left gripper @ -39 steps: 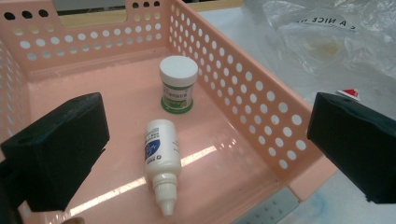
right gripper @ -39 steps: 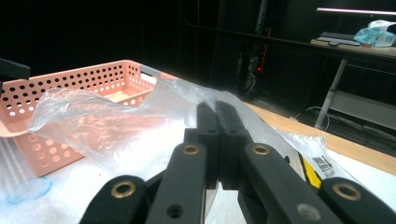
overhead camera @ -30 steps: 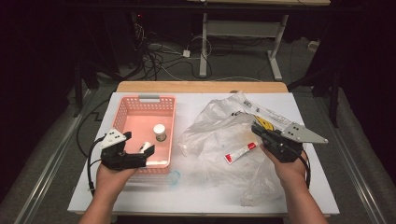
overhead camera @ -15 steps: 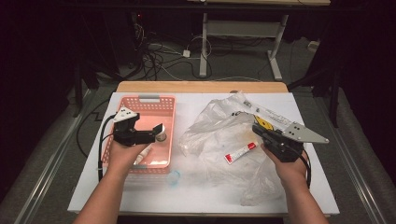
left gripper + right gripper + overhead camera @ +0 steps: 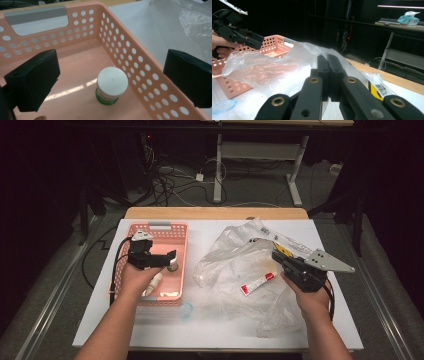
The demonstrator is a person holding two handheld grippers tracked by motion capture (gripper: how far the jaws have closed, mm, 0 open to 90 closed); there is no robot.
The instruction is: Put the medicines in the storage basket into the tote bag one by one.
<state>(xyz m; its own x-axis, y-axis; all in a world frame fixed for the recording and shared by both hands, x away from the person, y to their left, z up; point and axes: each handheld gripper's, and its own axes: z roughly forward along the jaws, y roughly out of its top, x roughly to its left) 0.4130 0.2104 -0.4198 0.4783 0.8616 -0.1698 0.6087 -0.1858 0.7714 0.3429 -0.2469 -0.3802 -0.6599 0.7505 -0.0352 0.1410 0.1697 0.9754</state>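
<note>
The left gripper (image 5: 167, 260) is held with its jaws wide apart over the pink perforated plastic basket (image 5: 177, 232), which stands near the left edge of the white worktop (image 5: 210, 330). A small white-capped jar with a green base (image 5: 112, 85) stands upright on the basket floor, below and between the jaws, untouched. The right gripper (image 5: 328, 65) is closed on the crumpled clear plastic bag (image 5: 235, 265) near the right edge. A red-and-white tube (image 5: 257, 283) is seen lying in the bag.
</note>
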